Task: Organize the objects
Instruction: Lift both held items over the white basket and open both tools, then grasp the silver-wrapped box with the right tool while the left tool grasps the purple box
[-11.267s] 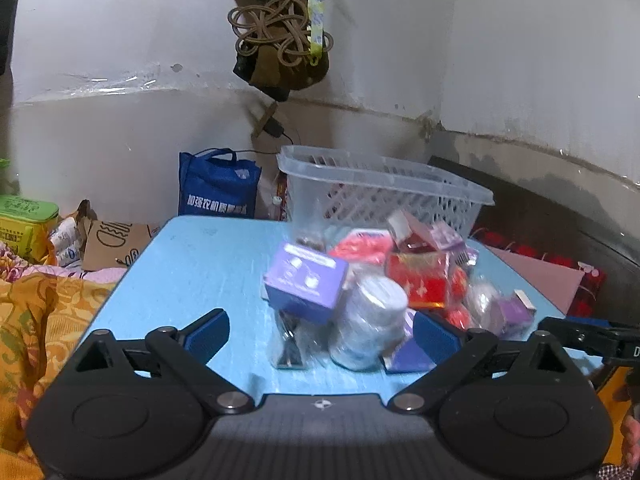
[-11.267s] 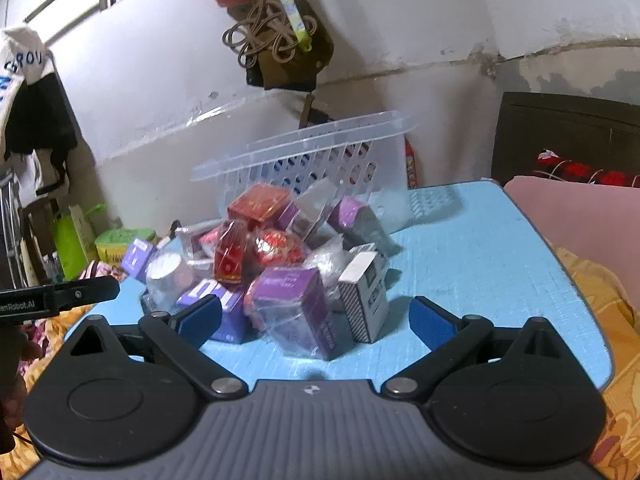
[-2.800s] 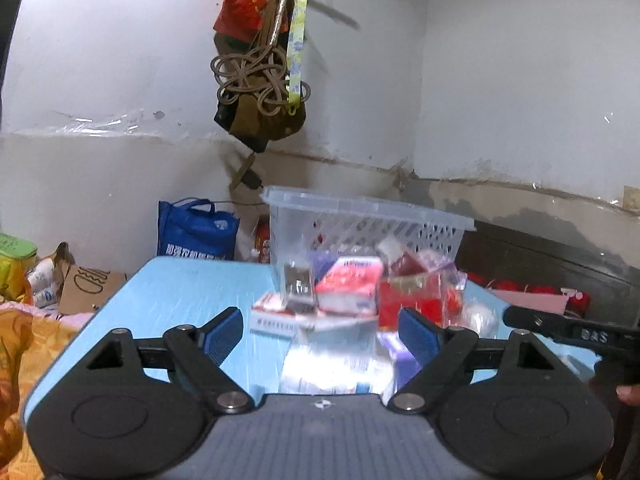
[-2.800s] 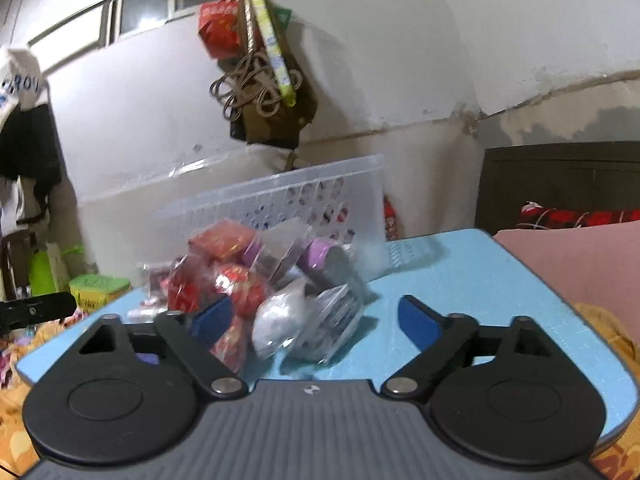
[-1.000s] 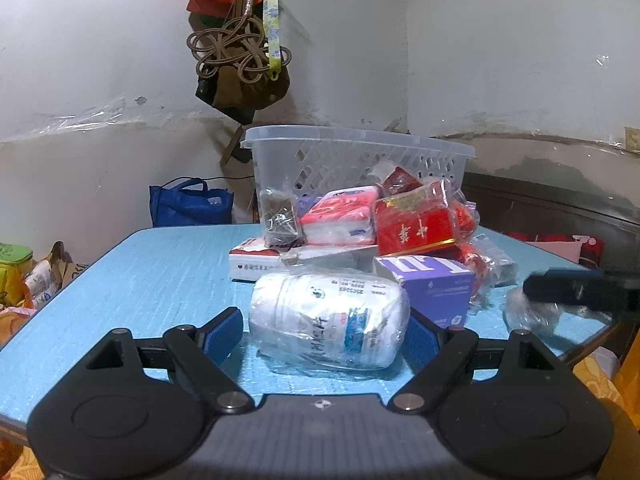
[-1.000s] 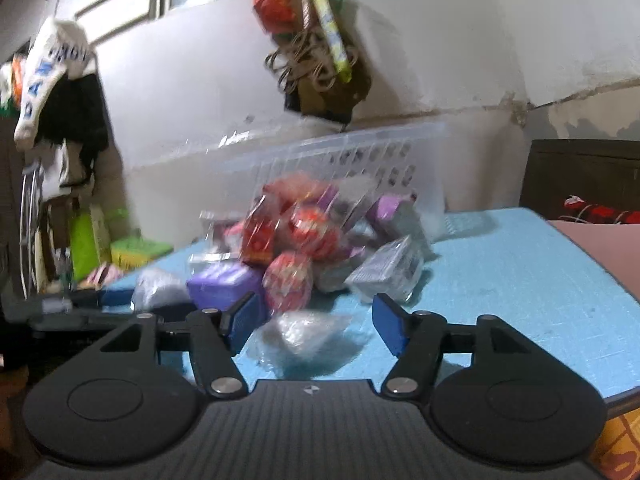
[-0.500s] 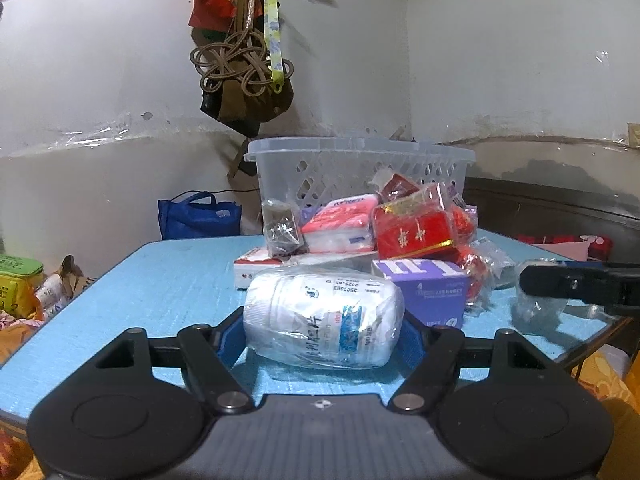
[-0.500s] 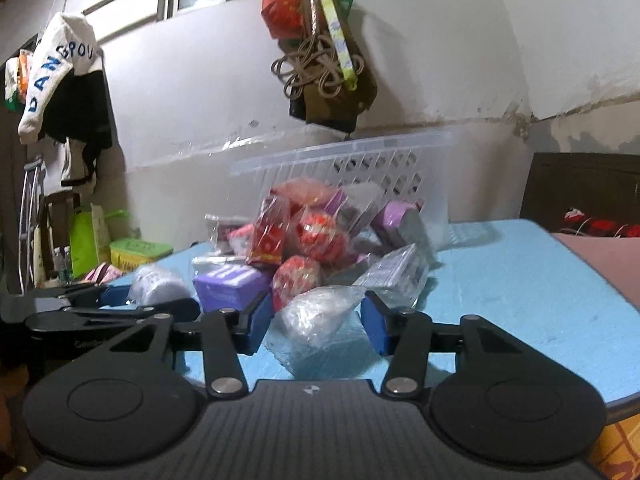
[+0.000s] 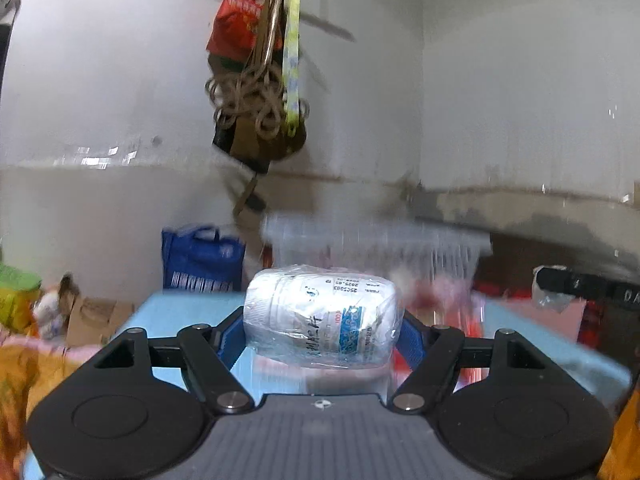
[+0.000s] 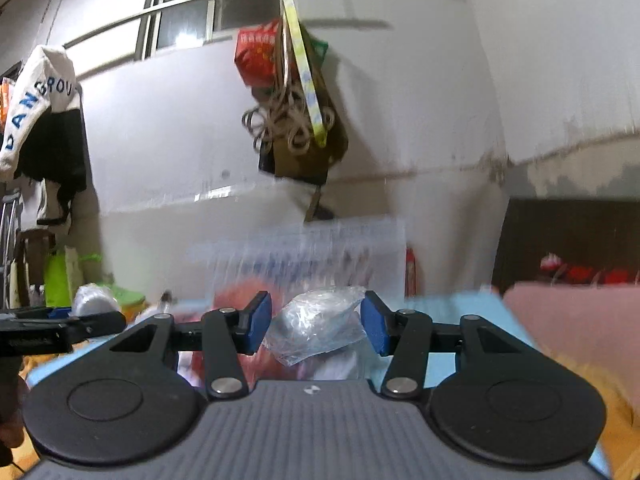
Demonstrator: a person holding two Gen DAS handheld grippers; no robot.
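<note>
Up front, the left gripper [image 9: 322, 330] has its blue pads clamped on either end of a white plastic-wrapped bottle [image 9: 322, 318], which lies sideways between them, clear of the blue table [image 9: 180, 312] below. Its jaws have just been closing onto that bottle. Beyond it the clear slotted basket [image 9: 376, 240] sits blurred at the far edge of the table, with a smear of red and pink packets [image 9: 444, 300] before it. A blue bag [image 9: 202, 256] stands behind the table on the left, and a bundle of rope and bags [image 9: 256, 112] hangs on the wall above.

Likewise the right gripper [image 10: 316, 322] has just been closing and is pinched on a crumpled clear bag [image 10: 318, 322], held up off the table with the red packets blurred beneath it. The basket [image 10: 304, 252] lies straight behind. At the left edge of this view the other gripper's black finger [image 10: 64, 330] shows, the white bottle [image 10: 94, 300] at its tip. A pink cushion [image 10: 576, 316] lies to the right
</note>
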